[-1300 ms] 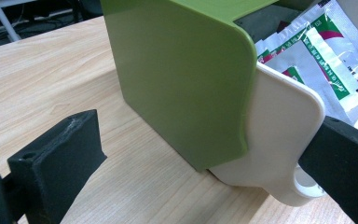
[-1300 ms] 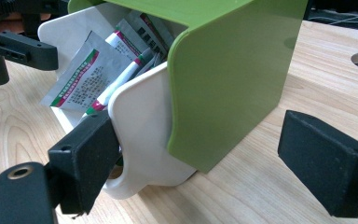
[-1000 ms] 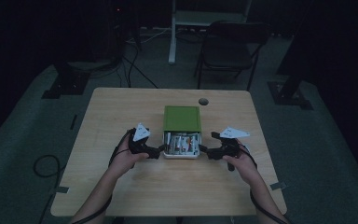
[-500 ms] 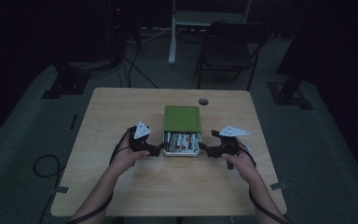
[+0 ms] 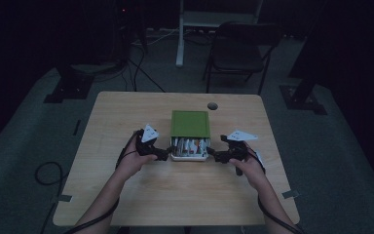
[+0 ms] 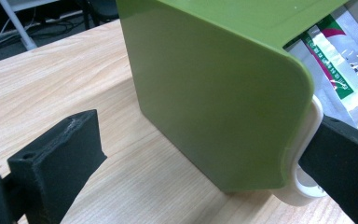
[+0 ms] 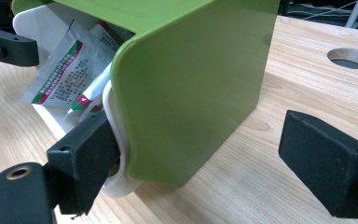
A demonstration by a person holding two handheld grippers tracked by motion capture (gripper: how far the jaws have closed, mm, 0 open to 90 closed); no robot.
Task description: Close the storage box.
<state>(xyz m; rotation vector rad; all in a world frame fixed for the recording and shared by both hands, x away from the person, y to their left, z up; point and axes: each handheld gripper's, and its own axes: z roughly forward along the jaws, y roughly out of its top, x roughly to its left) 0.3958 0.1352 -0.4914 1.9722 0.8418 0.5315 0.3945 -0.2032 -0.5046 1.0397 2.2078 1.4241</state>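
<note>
At table centre, the green lid (image 5: 190, 123) stands raised at 12 o'clock over the sachet box (image 5: 189, 156); left gripper (image 5: 165, 154) and right gripper (image 5: 213, 155), jaws spread, brace its white hinge tabs at 9 and 3 o'clock.

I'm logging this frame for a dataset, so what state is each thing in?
Green box: upright on the table, its white drawer pulled partly out.
Sachets: lying loose in the open drawer.
Left claw: open, one jaw against the drawer's white edge.
Right claw: open, one jaw against the drawer's white edge.
Folding chair: unfolded, nobody sitting on it.
</note>
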